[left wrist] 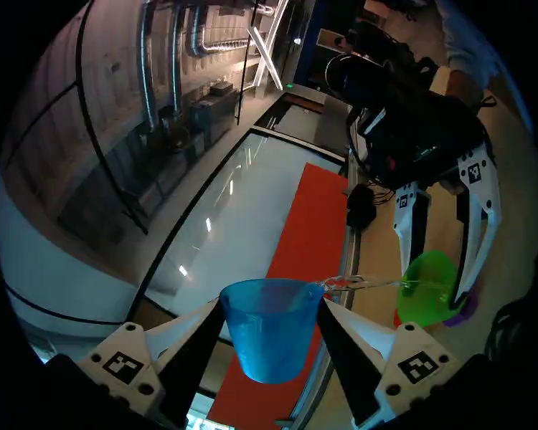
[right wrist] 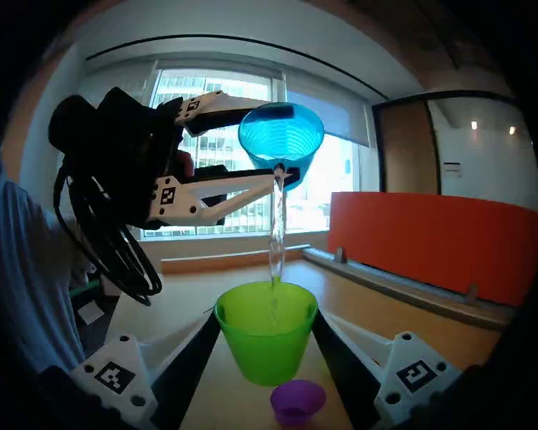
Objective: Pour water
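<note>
**POUR IN PROGRESS: BLUE CUP TO GREEN CUP**

**Step in hand.** The pour itself is the current step. In the right gripper view, the left gripper (right wrist: 276,143) holds the blue cup (right wrist: 280,132) at upper centre, tipped so that its mouth faces the camera. A thin water stream (right wrist: 276,229) falls from its lower lip into the green cup (right wrist: 267,344) at lower centre. The blue cup is above the green cup and apart from it; only the water joins them.

**Jaws.** The left gripper's jaws stand at a medium opening, one finger pressed on each side of the blue cup. The right gripper (right wrist: 267,322) grips the green cup the same way and holds it upright above the table (right wrist: 369,301). A small purple cup (right wrist: 298,401) stands on the table at bottom centre, just below the green cup. Neither gripper touches it.

**Next move.** The water level in either cup cannot be read. The stream appears to land near the green cup's far rim, so the margin is judged small. Hold the green cup level and the stream inside the rim. When enough water has transferred, roll the blue cup back upright before separating the grippers. Any sideways drift risks a spill onto the table.
</note>
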### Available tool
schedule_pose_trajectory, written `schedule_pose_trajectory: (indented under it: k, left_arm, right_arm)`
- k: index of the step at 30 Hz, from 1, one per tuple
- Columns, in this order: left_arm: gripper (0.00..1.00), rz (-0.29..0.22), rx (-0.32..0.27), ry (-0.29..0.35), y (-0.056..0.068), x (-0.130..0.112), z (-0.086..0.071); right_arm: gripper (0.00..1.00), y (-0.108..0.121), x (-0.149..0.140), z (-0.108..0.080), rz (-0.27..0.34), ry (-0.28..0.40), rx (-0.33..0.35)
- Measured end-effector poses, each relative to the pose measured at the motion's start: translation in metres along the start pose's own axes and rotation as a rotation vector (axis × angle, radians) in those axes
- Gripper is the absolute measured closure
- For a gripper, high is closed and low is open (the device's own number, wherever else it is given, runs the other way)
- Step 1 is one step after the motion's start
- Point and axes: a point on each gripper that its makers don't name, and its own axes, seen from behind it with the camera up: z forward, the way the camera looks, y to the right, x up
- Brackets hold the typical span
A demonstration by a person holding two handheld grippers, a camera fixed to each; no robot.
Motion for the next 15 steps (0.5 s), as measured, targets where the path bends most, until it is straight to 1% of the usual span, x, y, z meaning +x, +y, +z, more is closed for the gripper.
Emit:
schedule_pose_trajectory:
  k: [15]
  left_arm:
    - [0.13,0.077,0.007,0.005,-0.0073,0.0061,-0.0009]
  right_arm:
    - [0.09,0.0010,0.0040,-0.0015,-0.001,0.007,-0.002]
